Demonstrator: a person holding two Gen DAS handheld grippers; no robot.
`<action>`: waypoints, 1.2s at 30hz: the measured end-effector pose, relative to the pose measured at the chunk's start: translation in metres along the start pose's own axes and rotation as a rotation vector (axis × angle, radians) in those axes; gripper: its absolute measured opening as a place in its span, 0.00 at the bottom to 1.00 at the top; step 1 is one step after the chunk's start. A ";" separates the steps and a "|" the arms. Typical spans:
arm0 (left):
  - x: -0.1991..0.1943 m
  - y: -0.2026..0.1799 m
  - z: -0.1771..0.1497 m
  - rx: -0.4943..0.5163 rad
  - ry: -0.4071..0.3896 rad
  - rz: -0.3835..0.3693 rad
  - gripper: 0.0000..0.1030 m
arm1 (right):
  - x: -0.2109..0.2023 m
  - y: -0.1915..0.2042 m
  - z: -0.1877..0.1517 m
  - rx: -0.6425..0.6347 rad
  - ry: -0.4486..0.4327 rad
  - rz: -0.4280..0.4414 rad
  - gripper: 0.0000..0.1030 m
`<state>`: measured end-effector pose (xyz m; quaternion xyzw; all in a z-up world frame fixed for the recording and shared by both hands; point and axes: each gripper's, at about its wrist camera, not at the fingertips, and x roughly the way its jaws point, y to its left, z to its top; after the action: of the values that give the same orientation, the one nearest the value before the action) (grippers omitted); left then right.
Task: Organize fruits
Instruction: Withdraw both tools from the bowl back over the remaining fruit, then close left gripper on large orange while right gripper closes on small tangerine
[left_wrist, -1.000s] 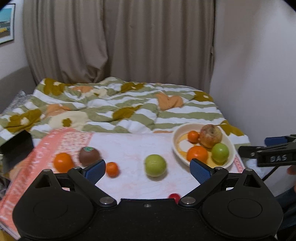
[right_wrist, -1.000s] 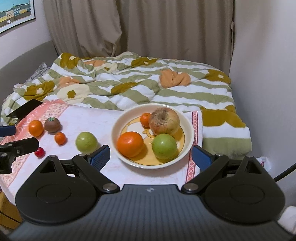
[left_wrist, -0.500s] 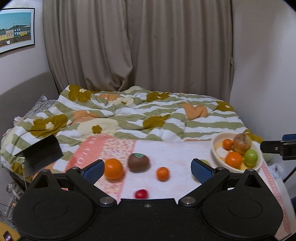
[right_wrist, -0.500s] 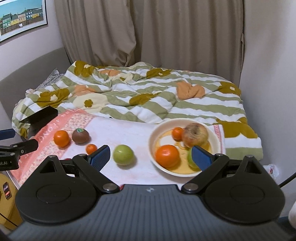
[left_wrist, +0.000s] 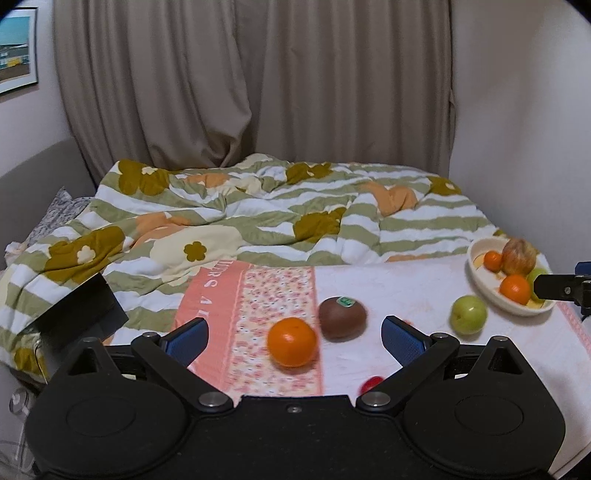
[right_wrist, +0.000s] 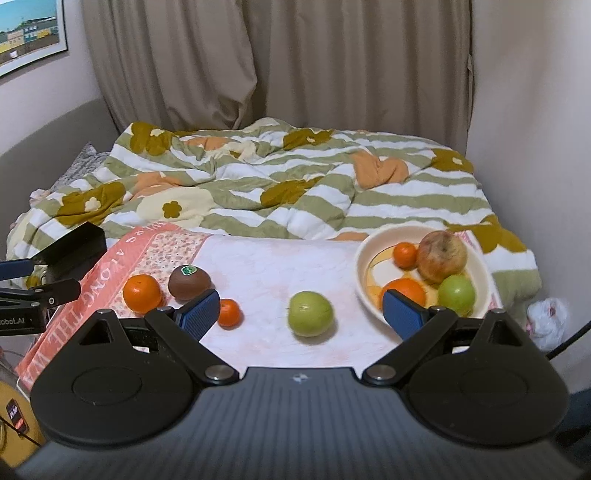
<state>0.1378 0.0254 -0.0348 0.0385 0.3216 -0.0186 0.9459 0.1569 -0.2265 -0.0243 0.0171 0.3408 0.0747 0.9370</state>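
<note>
A cloth-covered table holds loose fruit: an orange (left_wrist: 292, 341) (right_wrist: 142, 294), a brown kiwi (left_wrist: 342, 316) (right_wrist: 189, 282), a small mandarin (right_wrist: 229, 312), a green apple (left_wrist: 468, 314) (right_wrist: 309, 313) and a small red fruit (left_wrist: 370, 384). A cream bowl (left_wrist: 480, 284) (right_wrist: 364, 258) at the right holds an orange, a mandarin, a green apple and a brownish apple. My left gripper (left_wrist: 293, 334) is open, just short of the orange. My right gripper (right_wrist: 301, 312) is open, the green apple between its fingers' line, apart from it.
The pink and white cloth (left_wrist: 406, 288) (right_wrist: 273, 258) covers the table. A striped flowered duvet (left_wrist: 258, 221) lies on the bed behind. A dark box (left_wrist: 79, 310) sits at the table's left end. Curtains and walls stand behind and to the right.
Both grippers have shifted left along the table. The left one now faces the orange and kiwi; the right one now faces the green apple, with the bowl off to the right. Jaws stay open.
</note>
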 end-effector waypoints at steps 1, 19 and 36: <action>0.005 0.006 0.000 0.010 0.007 -0.008 0.99 | 0.005 0.005 -0.001 0.008 0.004 -0.005 1.00; 0.117 0.041 -0.013 0.183 0.135 -0.163 0.99 | 0.101 0.066 -0.036 0.074 0.102 -0.051 1.00; 0.166 0.024 -0.022 0.177 0.249 -0.258 0.63 | 0.157 0.075 -0.036 0.017 0.161 -0.009 0.96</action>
<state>0.2571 0.0495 -0.1521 0.0820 0.4354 -0.1633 0.8815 0.2426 -0.1294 -0.1455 0.0173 0.4155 0.0688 0.9068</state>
